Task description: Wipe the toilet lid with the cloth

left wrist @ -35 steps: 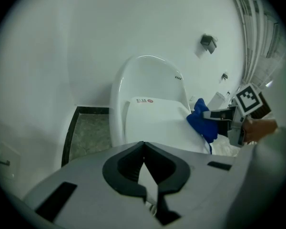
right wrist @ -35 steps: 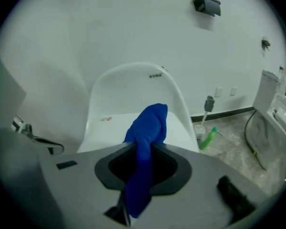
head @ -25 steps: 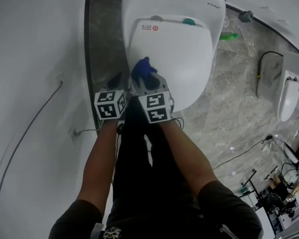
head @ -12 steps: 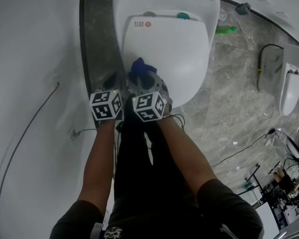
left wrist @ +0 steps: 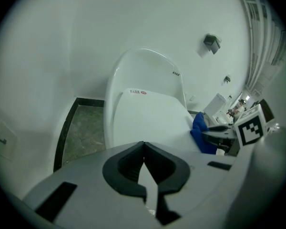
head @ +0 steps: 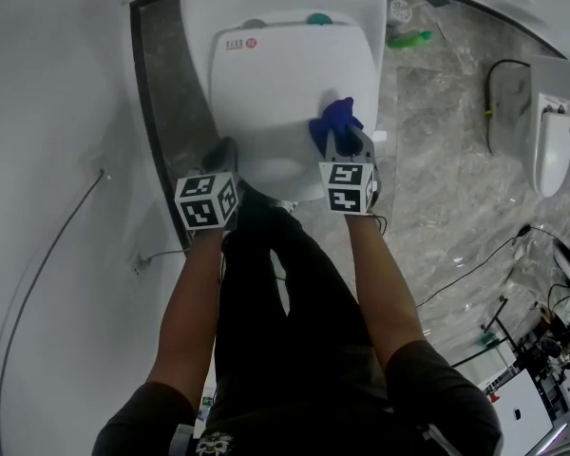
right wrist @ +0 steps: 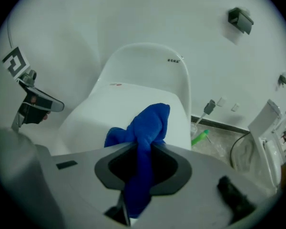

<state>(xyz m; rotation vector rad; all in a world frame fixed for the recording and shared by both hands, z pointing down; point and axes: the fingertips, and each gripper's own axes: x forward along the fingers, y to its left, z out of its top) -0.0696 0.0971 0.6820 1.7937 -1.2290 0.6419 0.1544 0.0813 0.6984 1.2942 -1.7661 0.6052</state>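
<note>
R gripper [right wrist: 142, 163] is clamped on the blue cloth [right wrist: 145, 120], w/ the wad sitting at the right edge of the toilet lid [head: 280, 84]. Most of the lid lies left & far of it; its long axis runs near-far. L gripper [left wrist: 144, 163], jaws together & empty, hovers by the lid's near-left edge, so R is likely the one to sweep leftward.

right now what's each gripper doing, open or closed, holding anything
Left gripper: closed, holding nothing.
Right gripper: closed on the blue cloth.
</note>
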